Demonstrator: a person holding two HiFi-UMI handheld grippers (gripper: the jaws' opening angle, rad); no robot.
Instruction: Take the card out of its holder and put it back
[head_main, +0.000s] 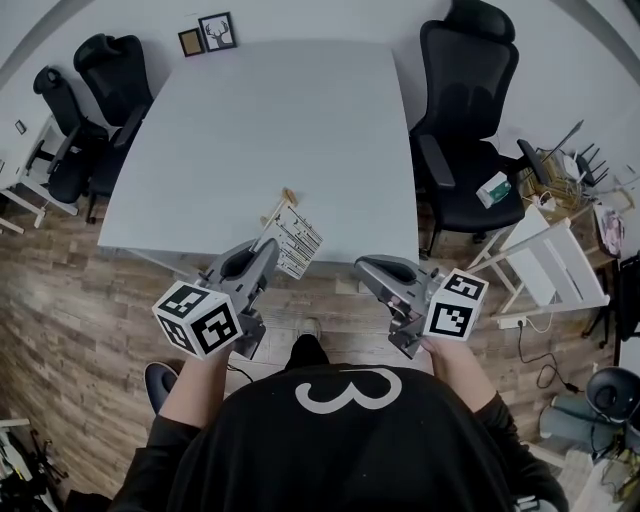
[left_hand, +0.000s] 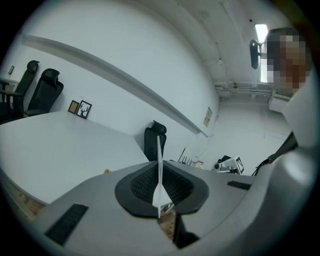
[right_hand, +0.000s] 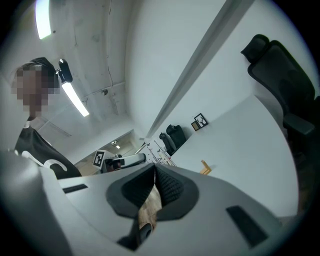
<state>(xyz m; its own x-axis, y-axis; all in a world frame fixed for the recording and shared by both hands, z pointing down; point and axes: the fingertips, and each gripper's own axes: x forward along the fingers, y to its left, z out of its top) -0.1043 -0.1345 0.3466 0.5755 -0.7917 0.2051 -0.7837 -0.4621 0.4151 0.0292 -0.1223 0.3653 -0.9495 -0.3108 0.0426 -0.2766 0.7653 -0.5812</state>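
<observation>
A white printed card (head_main: 298, 241) is pinched at its lower edge by my left gripper (head_main: 270, 250), which is shut on it just off the near edge of the white table (head_main: 270, 120). In the left gripper view the card (left_hand: 159, 167) stands edge-on between the dark pads. The small wooden card holder (head_main: 289, 195) sits on the table beyond the card, with nothing in it; it also shows as a small wooden holder (left_hand: 106, 171) and as a wooden holder (right_hand: 205, 167). My right gripper (head_main: 364, 265) hovers off the table's near right corner. Its pads (right_hand: 167, 186) meet with nothing between them.
Two small framed pictures (head_main: 207, 36) stand at the table's far edge. Black office chairs (head_main: 462, 110) flank the table right and left (head_main: 95, 110). A white folding stand (head_main: 555, 265) and clutter sit at the right. Wood floor (head_main: 60, 330) lies below.
</observation>
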